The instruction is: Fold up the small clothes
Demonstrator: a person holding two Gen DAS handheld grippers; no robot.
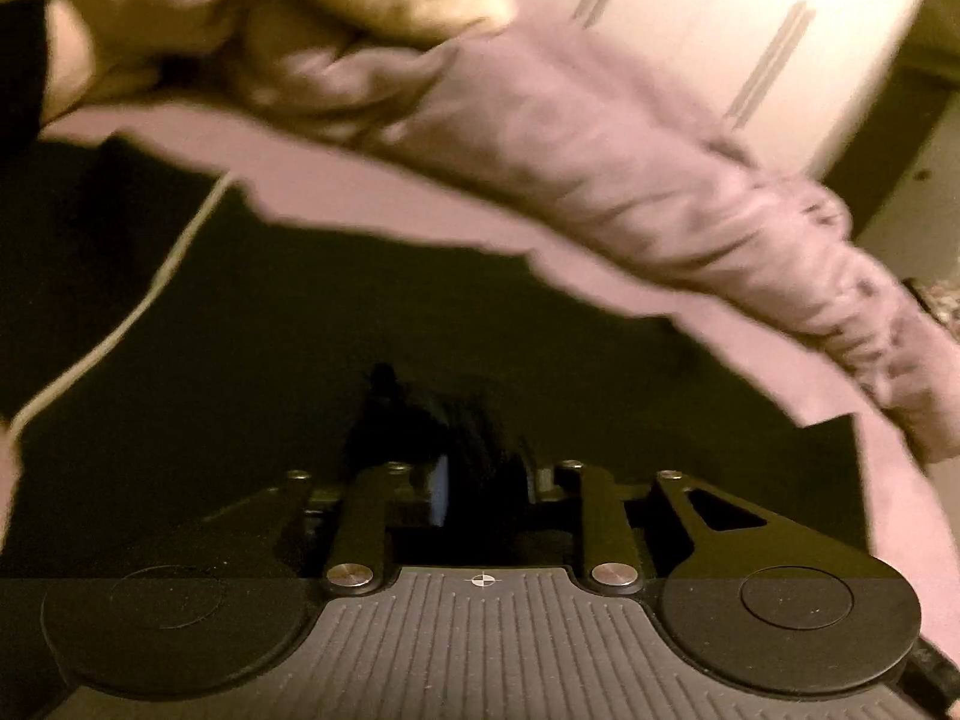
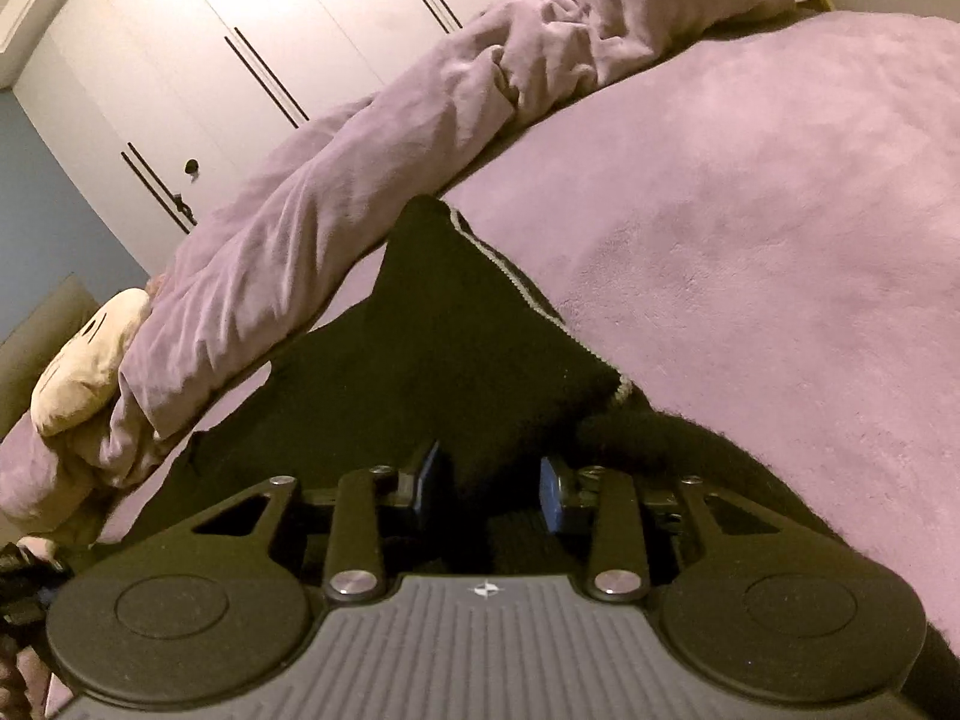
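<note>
Black knit fabric fills the near ground in both wrist views: a small dark garment (image 2: pixel 456 324) with a pale stitched edge (image 2: pixel 528 294), lying flat on a mauve plush blanket (image 2: pixel 750 240) spread over a bed. In the right wrist view the right gripper (image 2: pixel 489 483) stands at a middling width with its blue pads either side of a raised ridge of the cloth; whether the pads actually press on it I cannot tell. From that claw the garment tapers away to a peaked corner straight ahead, its long axis running along the pointing line, the trimmed edge slanting off to the right. In the left wrist view the left gripper (image 1: pixel 474 480) is narrowly parted, dark bunched cloth sitting between the fingers, and here too contact is not clear in the blur. The garment (image 1: pixel 300 324) spreads forward and to both sides of it, the pale trim (image 1: pixel 150 282) curving away on the left. Both claws sit at the cloth's near border, so neither is plainly the closer; the right has the cleaner line to the far corner. Beyond the garment lies open blanket, ample room to lay a fold to the right in the right view. Farther off, a rumpled roll of mauve bedding (image 2: pixel 336 192) bounds the space, a cream plush toy (image 2: pixel 84 360) at its end, and white wardrobe doors (image 2: pixel 210 60) behind.
</note>
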